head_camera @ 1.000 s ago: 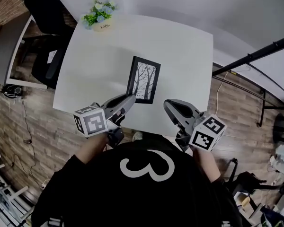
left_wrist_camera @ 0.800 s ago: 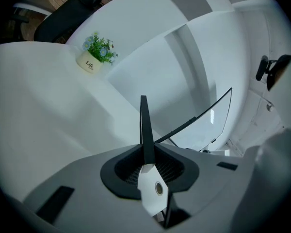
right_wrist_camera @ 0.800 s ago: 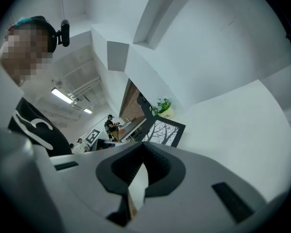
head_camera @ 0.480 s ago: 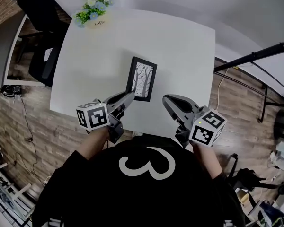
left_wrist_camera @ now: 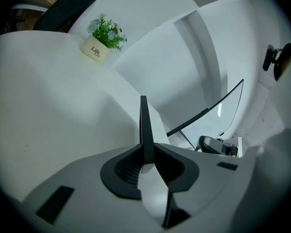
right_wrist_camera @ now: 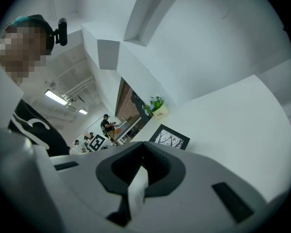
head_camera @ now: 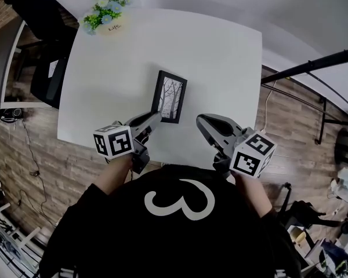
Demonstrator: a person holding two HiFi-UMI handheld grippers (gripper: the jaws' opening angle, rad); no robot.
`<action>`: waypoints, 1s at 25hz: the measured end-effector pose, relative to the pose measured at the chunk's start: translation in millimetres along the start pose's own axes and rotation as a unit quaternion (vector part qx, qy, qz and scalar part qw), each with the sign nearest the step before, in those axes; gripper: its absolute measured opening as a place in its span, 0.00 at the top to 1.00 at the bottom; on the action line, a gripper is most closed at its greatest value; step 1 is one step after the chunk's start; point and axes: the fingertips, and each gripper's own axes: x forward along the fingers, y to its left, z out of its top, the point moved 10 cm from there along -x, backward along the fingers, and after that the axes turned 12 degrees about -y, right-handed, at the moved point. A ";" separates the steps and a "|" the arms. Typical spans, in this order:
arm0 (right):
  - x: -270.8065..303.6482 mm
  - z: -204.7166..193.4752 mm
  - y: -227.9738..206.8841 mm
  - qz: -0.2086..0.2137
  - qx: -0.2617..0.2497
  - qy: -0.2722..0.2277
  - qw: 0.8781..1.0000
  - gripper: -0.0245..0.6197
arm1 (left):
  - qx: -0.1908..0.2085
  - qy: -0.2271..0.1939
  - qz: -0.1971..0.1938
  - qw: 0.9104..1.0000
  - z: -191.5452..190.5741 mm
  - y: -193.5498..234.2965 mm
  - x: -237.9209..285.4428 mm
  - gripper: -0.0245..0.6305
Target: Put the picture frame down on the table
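Observation:
The black picture frame with a print of bare trees hangs over the near middle of the white table. My left gripper is shut on its near left corner. In the left gripper view the frame shows edge-on, rising straight up from between the closed jaws. Whether its far end touches the table I cannot tell. My right gripper hovers to the right of the frame, apart from it, shut on nothing. In the right gripper view the frame lies beyond the closed jaws.
A small white pot of flowers stands at the table's far left corner. A black chair is left of the table. A black stand pole slants over the wooden floor on the right.
The frame, held by my left gripper, has shifted slightly left and looks narrower, turned more on edge. The right gripper has barely moved.

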 end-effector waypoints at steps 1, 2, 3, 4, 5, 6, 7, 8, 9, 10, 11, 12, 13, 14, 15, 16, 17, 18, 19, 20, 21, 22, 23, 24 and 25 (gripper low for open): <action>1.4 -0.2 0.2 0.001 0.000 0.000 1.000 0.93 | -0.003 0.000 0.001 1.000 -0.5 1.4 0.6 0.84; 2.5 -0.2 0.4 0.001 0.000 0.000 1.000 0.93 | -0.005 -0.001 0.002 1.000 -1.1 2.7 1.1 0.84; 3.7 -0.2 0.7 0.002 0.000 0.000 1.000 0.93 | -0.008 -0.001 0.003 1.000 -1.7 4.1 1.4 0.84; 4.8 -0.2 0.9 0.002 0.001 0.000 1.000 0.93 | -0.011 -0.001 0.003 1.000 -2.2 5.8 1.3 0.84; 5.8 -0.2 0.8 0.002 0.001 -0.001 1.000 0.93 | -0.016 -0.001 0.002 1.000 -2.5 7.8 1.2 0.84; 6.6 -0.5 0.1 0.001 0.002 -0.002 1.000 0.93 | -0.021 -0.003 0.001 1.000 -2.6 9.8 1.0 0.84; 7.0 -0.9 -1.0 0.000 0.003 -0.002 1.000 0.93 | -0.025 -0.005 0.001 1.000 -2.4 11.8 1.1 0.84; 6.9 -1.6 -2.4 -0.002 0.004 -0.003 1.000 0.93 | -0.029 -0.007 0.001 1.000 -2.4 13.4 1.4 0.84; 6.2 -2.6 -3.9 -0.003 0.005 -0.004 1.000 0.93 | -0.032 -0.009 0.002 0.999 -2.5 14.3 2.1 0.84; 5.1 -3.8 -5.1 -0.005 0.007 -0.004 1.000 0.93 | -0.035 -0.011 0.003 0.999 -3.1 14.7 2.9 0.84; 3.9 -4.9 -6.0 -0.006 0.009 -0.004 1.000 0.93 | -0.037 -0.011 0.004 0.999 -3.8 14.9 3.6 0.84; 2.9 -6.0 -6.2 -0.007 0.011 -0.004 1.000 0.93 | -0.040 -0.010 0.007 0.999 -4.6 15.5 3.8 0.84; 2.4 -6.8 -5.9 -0.007 0.012 -0.004 1.000 0.93 | -0.043 -0.008 0.010 0.999 -5.2 16.5 3.6 0.84; 2.3 -7.3 -5.4 -0.007 0.013 -0.004 1.000 0.93 | -0.046 -0.008 0.013 0.999 -5.6 17.7 3.4 0.84; 2.5 -7.2 -5.0 -0.006 0.013 -0.005 1.000 0.93 | -0.050 -0.008 0.016 0.999 -5.6 18.5 3.3 0.84; 2.5 -6.6 -4.8 -0.005 0.013 -0.005 1.000 0.93 | -0.054 -0.009 0.017 0.998 -5.5 18.8 3.6 0.84; 2.2 -5.6 -4.8 -0.004 0.013 -0.005 1.000 0.93 | -0.058 -0.010 0.018 0.998 -5.6 19.0 4.1 0.84; 1.6 -4.5 -5.0 -0.004 0.013 -0.006 1.000 0.93 | -0.061 -0.010 0.020 0.998 -5.9 19.4 4.4 0.83; 1.0 -3.7 -5.3 -0.004 0.012 -0.006 1.000 0.93 | -0.063 -0.011 0.022 0.998 -6.4 20.3 4.6 0.83; 0.7 -3.3 -5.7 -0.005 0.012 -0.006 1.000 0.93 | -0.066 -0.010 0.025 0.997 -6.9 21.7 4.7 0.83; 0.6 -3.3 -6.2 -0.006 0.012 -0.006 1.000 0.93 | -0.069 -0.010 0.027 0.997 -7.4 23.4 4.8 0.83; 0.7 -3.6 -6.9 -0.007 0.013 -0.006 1.000 0.93 | -0.073 -0.010 0.030 0.997 -8.0 25.3 5.0 0.83; 0.6 -4.1 -7.5 -0.007 0.014 -0.005 1.000 0.93 | -0.077 -0.010 0.033 0.996 -8.8 26.9 5.3 0.83; 0.6 -4.6 -8.1 -0.007 0.016 -0.005 1.000 0.93 | -0.082 -0.009 0.036 0.996 -9.6 28.3 5.6 0.83; 0.8 -5.3 -8.6 -0.007 0.019 -0.004 1.000 0.93 | -0.085 -0.009 0.038 0.996 -10.3 29.5 5.7 0.83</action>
